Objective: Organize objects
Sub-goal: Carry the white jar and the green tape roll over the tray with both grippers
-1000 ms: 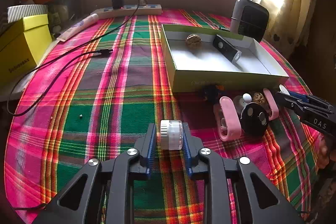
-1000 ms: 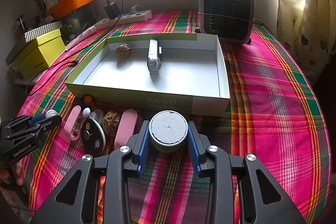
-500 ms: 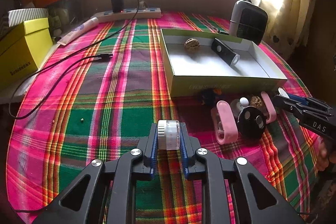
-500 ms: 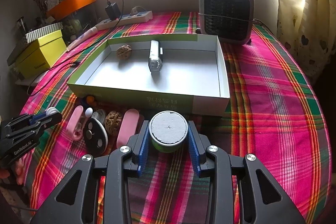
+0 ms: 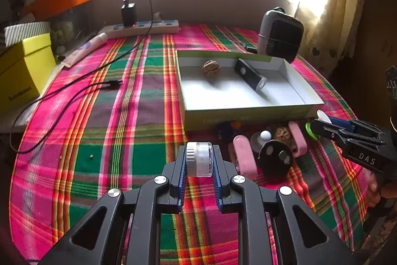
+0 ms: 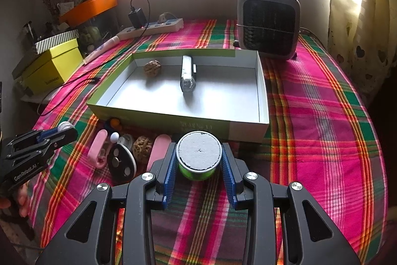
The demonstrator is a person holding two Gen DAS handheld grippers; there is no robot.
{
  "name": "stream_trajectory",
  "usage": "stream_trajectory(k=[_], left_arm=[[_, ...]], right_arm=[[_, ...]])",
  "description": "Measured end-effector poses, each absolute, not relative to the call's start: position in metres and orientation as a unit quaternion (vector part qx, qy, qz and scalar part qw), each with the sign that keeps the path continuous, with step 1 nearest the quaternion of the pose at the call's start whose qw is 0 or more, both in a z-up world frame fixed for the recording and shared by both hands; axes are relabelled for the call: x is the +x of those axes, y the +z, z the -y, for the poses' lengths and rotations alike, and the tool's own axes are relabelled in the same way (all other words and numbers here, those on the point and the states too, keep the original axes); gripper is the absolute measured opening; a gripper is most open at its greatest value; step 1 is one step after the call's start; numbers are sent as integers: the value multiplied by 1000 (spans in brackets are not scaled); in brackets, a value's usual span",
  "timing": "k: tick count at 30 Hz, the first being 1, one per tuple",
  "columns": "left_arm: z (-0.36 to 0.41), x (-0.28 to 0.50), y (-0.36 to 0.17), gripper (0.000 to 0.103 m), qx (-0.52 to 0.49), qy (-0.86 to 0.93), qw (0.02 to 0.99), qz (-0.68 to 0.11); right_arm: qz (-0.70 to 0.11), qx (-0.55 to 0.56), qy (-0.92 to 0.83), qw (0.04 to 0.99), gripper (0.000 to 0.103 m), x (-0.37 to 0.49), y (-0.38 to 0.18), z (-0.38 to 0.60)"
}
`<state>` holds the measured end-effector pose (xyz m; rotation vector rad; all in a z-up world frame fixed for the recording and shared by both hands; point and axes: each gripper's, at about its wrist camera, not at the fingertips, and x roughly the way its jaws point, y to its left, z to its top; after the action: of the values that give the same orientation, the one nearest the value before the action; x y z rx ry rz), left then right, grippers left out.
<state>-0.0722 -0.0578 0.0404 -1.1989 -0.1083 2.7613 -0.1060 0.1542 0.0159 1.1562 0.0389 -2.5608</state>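
My left gripper (image 5: pixel 199 163) is shut on a small clear jar with a white ribbed lid (image 5: pixel 199 159), held above the plaid cloth. My right gripper (image 6: pixel 199 160) is shut on a green spool with a grey flat top (image 6: pixel 199 155), just in front of the shallow green box (image 6: pixel 158 118). The box holds a walnut (image 6: pixel 152 68) and a black-and-silver flashlight (image 6: pixel 188 76). In front of the box lie a pink clip (image 6: pixel 97 148), a black disc (image 6: pixel 121 162), a second walnut (image 6: pixel 142 144), a pink piece (image 6: pixel 160 147) and a white ball (image 6: pixel 114 136).
A grey heater (image 6: pixel 269 21) stands behind the box at the back right. A power strip with a charger (image 6: pixel 151 27) and its black cable (image 5: pixel 74 91) lie at the back left. A yellow box (image 6: pixel 49 66) sits at the left table edge.
My left gripper closed on the small jar and lifted it, drawing nearer the box. My right gripper stayed shut on the green spool and hardly moved.
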Motion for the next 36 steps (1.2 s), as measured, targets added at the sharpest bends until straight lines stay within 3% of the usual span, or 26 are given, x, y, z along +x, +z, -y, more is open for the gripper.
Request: stream_trajectory(k=[21,36], left_arm=[[27,-126,68,17,-378,920,105,22],[5,-185,60,17,-396,911,120,3]], right_arm=[[-13,382,-909,168,35,-143,47,-157],[-16,405,-897,176,35,-201,35,-156]])
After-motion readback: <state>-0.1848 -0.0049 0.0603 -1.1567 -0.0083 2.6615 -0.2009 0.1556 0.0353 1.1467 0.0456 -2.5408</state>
